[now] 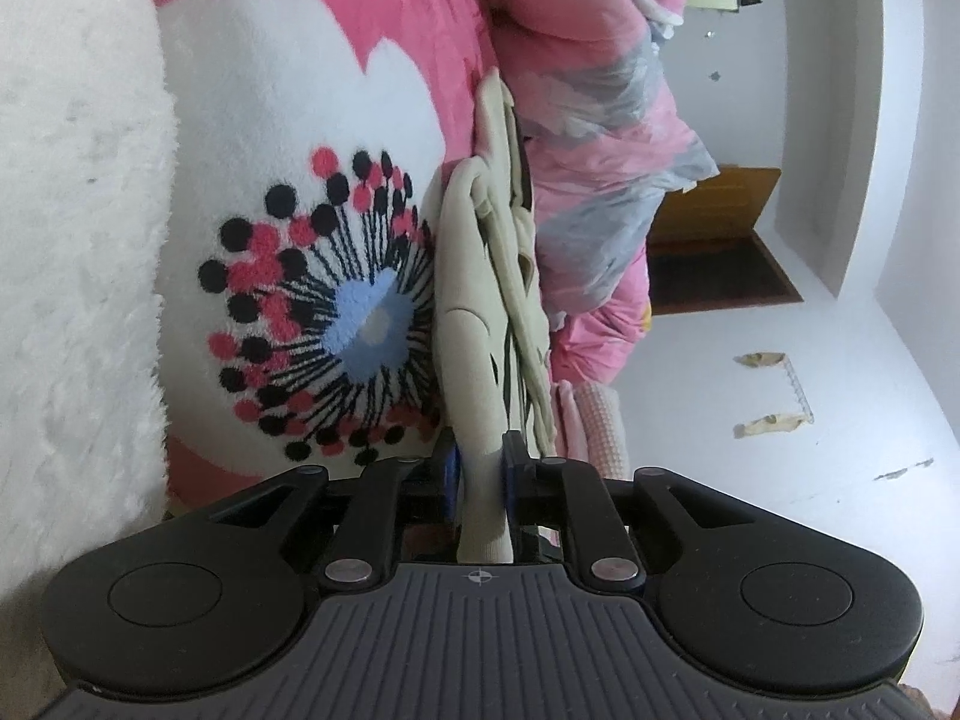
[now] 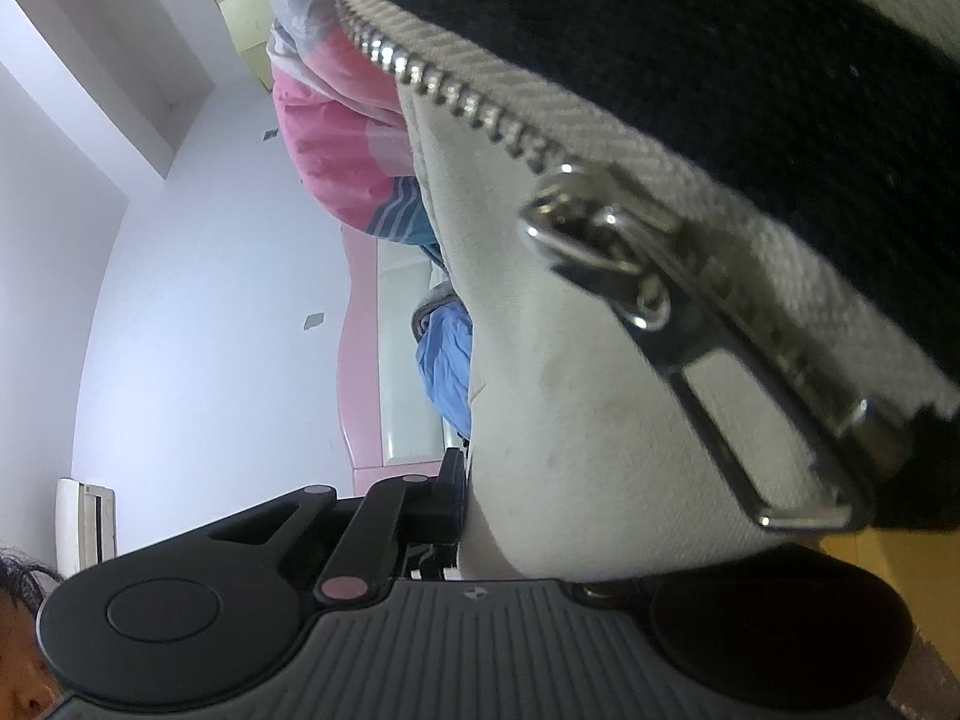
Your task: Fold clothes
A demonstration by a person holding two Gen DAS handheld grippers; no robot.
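Note:
A cream garment (image 1: 480, 276) with dark stripes lies bunched along a pink fleece blanket (image 1: 336, 90) with a flower print. My left gripper (image 1: 483, 468) is shut on a fold of it, and the cloth runs back between the blue pads. In the right wrist view the same cream garment (image 2: 570, 420) fills the frame close up, with its metal zipper pull (image 2: 660, 312) and a black panel (image 2: 720, 60). My right gripper (image 2: 480, 498) is shut on this cloth. Its left finger (image 2: 453, 480) presses the fabric, and the other finger is hidden under it.
A white fluffy cover (image 1: 72, 240) borders the blanket. A pink and grey quilt (image 1: 600, 180) is heaped beyond the garment. A wooden door (image 1: 714, 240) stands in the white wall. A blue cloth (image 2: 444, 360), a pink headboard (image 2: 360, 360) and a person's head (image 2: 18, 660) show.

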